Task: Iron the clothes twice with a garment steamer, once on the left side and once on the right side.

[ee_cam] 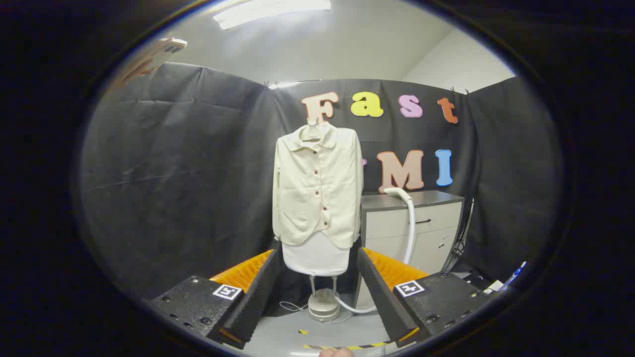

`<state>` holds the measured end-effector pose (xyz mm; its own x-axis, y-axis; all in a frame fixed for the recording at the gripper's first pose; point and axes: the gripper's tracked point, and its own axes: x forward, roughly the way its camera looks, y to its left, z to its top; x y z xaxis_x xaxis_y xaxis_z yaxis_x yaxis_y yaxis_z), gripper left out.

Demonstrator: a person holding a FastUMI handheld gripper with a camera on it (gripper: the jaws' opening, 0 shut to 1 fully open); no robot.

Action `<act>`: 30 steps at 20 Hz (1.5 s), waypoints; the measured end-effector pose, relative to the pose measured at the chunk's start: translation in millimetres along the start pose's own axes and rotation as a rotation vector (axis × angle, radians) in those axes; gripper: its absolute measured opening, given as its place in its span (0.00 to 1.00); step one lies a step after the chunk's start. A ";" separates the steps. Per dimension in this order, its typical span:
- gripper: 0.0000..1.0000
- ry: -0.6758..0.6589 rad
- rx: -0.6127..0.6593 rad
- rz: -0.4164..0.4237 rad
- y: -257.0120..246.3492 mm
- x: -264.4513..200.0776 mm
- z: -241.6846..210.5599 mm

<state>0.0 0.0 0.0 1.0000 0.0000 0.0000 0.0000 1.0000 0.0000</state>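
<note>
Neither pass looks begun: the claw (315,297) is spread wide and holds nothing, well short of the cream shirt (317,191) hanging beyond its fingers, while the steamer's white hose (410,223) still rests beside the grey cabinet (412,228).

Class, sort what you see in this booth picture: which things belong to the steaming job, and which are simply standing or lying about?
Belong to the job:
cream shirt hanging on the stand
steamer hose curving beside it
steamer base on the floor beyond the fingers
gripper, open, holding nothing

Just about:
grey cabinet behind the hose
blue pen beside the right finger
</note>
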 end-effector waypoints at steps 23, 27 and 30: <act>0.97 0.014 0.033 -0.010 0.5 1.3 -3.1; 0.97 0.018 0.031 -0.014 0.5 6.4 -3.0; 0.97 0.022 0.032 -0.018 3.0 14.1 -4.2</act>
<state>14.1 3.0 -4.2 0.9996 -0.0179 -0.0220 0.0186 0.9993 0.0315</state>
